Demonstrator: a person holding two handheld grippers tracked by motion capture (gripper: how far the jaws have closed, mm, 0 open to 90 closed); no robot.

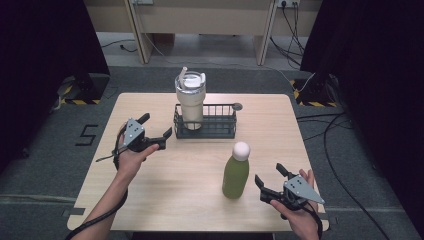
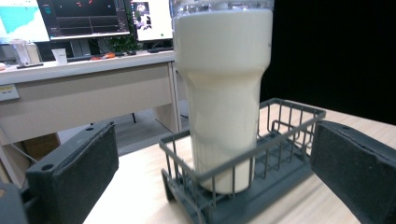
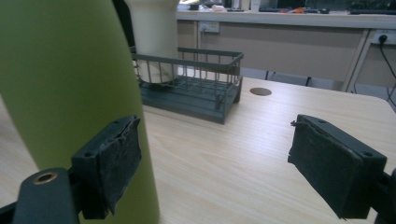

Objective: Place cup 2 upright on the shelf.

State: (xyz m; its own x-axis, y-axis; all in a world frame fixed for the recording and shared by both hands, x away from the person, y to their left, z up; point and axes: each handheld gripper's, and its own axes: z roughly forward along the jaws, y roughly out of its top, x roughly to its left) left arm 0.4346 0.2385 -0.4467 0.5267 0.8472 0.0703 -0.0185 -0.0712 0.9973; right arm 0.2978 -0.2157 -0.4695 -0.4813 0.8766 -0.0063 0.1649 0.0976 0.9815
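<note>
Your tumbler (image 1: 190, 100) already stands in the rack (image 1: 205, 121); both tongs gape empty, the green bottle (image 1: 235, 172) left ungrabbed.

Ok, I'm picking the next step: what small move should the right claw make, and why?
Probably slide the right claw left around the green bottle: its jaws stand open, the bottle is upright just beside them, and the wire basket has room.

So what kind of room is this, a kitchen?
More likely a lab or office: desks with computer monitors stand behind the wooden table, cables trail over the grey floor, and black curtains hang at both sides.
</note>
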